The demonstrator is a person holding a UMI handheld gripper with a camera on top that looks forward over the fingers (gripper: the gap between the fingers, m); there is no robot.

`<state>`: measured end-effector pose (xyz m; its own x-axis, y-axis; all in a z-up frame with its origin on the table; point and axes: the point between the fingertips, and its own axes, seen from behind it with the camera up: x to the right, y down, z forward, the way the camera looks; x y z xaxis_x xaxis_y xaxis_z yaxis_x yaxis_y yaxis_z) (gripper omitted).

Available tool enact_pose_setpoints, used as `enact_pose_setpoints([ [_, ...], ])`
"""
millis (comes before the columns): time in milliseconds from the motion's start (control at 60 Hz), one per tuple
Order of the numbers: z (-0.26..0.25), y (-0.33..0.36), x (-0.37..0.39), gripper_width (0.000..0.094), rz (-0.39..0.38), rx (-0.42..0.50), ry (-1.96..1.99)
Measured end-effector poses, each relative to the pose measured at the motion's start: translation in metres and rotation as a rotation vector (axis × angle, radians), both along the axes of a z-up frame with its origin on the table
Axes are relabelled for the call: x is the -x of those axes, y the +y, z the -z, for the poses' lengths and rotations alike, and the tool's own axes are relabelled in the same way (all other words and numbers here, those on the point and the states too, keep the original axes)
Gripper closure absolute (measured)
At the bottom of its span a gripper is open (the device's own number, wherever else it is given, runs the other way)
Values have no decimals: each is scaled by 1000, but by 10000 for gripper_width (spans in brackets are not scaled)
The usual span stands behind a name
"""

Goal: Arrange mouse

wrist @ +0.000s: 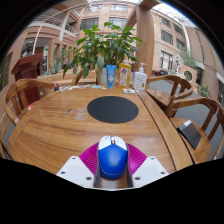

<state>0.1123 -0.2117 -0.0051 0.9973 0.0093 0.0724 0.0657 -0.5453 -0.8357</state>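
One mouse point(112, 158) clamped in hand-held gripper point(112, 166)

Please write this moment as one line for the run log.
gripper: shut on blue mouse | black round mouse pad: beyond fingers, empty | surface: wooden table

Blue-and-white mouse point(112, 158) sits between the gripper point(112, 163) fingers, magenta pads against both sides, nose pointing ahead. Round black mouse pad point(113, 108) lies flat, well beyond.
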Motion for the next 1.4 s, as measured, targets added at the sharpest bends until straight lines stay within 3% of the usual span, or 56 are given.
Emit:
enact_pose_setpoints([
  [133, -42, -7, -4, 564, 34, -56, 11],
  [250, -122, 8, -9, 563, 48, -188, 26],
  [400, -223, 61, -20, 566, 66, -366, 31],
  [517, -243, 118, -24, 567, 75, -412, 11],
  [600, -206, 160, -22, 566, 82, -349, 12],
  [717, -134, 212, -18, 566, 92, -189, 42],
  [800, -80, 226, -17, 562, 105, -88, 40],
  [933, -29, 232, -14, 535, 108, 0, 40],
  [1117, 1, 224, -2, 441, 82, 79, 79],
  [1200, -2, 220, -1, 346, 81, 77, 77],
  [1350, -34, 201, -4, 76, 81, 32, 26],
  [1400, -48, 191, -4, 83, 81, 18, 19],
])
